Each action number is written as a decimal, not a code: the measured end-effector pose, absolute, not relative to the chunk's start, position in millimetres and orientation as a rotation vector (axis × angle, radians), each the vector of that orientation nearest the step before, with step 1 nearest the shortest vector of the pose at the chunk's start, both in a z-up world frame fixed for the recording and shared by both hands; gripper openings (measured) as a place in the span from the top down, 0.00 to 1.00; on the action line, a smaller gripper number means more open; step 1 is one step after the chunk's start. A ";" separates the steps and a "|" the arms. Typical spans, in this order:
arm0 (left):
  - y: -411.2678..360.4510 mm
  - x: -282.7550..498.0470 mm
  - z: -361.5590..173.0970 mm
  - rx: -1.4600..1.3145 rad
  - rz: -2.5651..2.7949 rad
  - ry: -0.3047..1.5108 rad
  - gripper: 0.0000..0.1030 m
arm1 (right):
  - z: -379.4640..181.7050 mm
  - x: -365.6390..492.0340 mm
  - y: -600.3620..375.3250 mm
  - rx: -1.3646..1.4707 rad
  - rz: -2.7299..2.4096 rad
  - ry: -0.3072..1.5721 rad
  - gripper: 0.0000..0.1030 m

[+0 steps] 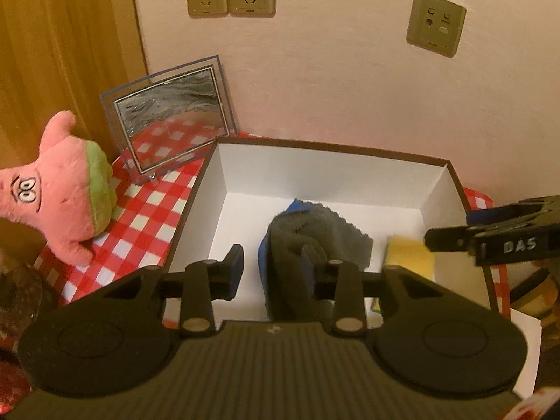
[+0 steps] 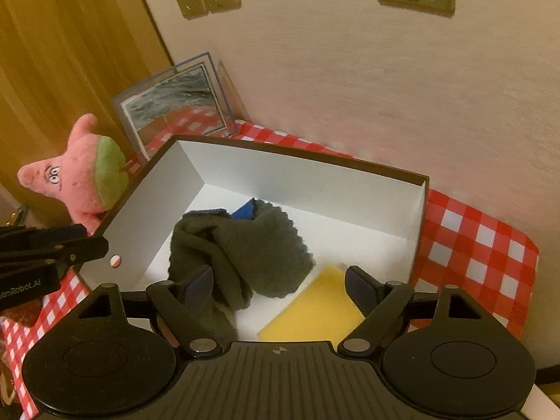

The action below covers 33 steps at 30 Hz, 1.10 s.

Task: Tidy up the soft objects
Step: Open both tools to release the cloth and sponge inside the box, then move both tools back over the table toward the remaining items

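My box [image 1: 350, 171] sits on a red-checked cloth [image 2: 472, 245] against a pale wall [image 1: 350, 87]; my left gripper [image 1: 273, 266] and right gripper [image 2: 280, 287] both gape wide, holding nothing.

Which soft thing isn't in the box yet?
The pink starfish plush, sitting on the checkered cloth left of the box. The grey cloth and yellow sponge are inside.

Left gripper [image 1: 273, 266]: matte black, ribbed centre body, two round discs, silver pivot screws, dark blue pads on the fingers [image 1: 235, 262]. Right gripper [image 2: 280, 283]: same build, small crosshair mark on the ribbed body; white "DAS" label on its side.
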<state>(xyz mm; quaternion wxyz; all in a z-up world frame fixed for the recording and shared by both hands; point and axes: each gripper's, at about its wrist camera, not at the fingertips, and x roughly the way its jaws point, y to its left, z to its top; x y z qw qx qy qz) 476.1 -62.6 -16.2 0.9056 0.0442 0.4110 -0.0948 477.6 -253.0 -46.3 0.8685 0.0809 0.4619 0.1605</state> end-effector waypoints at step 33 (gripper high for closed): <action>-12.6 260.7 -26.9 -0.056 0.004 0.920 0.68 | -37.9 291.7 -249.8 0.096 0.471 0.857 0.20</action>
